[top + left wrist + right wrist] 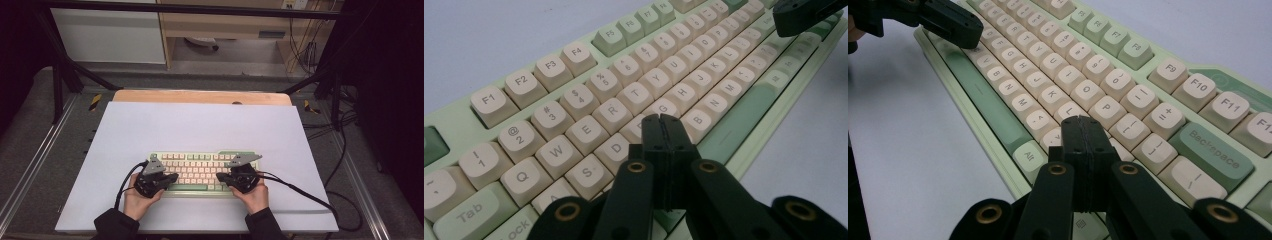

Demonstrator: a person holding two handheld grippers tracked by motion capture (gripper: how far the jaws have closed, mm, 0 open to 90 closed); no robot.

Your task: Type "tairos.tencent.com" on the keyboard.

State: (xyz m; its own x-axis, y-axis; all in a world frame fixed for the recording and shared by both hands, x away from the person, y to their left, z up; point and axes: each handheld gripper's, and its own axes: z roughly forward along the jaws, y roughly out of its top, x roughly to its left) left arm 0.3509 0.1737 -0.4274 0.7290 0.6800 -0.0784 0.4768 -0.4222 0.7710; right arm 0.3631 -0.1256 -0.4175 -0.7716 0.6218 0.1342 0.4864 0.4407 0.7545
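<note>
left gripper point(660, 120) clenched empty over G key point(667, 106) | right gripper point(1081, 123) clamped empty too | risk: blunt tips mashing neighbour keys on mechanical keyboard point(200, 171)

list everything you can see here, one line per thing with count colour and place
keyboard: 1, pale green case, cream keys, green spacebar, near middle of the sheet
sheet: 1, white, covering the table
table: 1, light wood, its far edge showing beyond the sheet
cabinet: 1, white, on the floor behind the table
cables: several, black, on the floor at right
left gripper: 1, black, fingers shut, over the keyboard's left half
right gripper: 1, black, fingers shut, over its right half
hands: 2, dark sleeves, at the near edge
</note>
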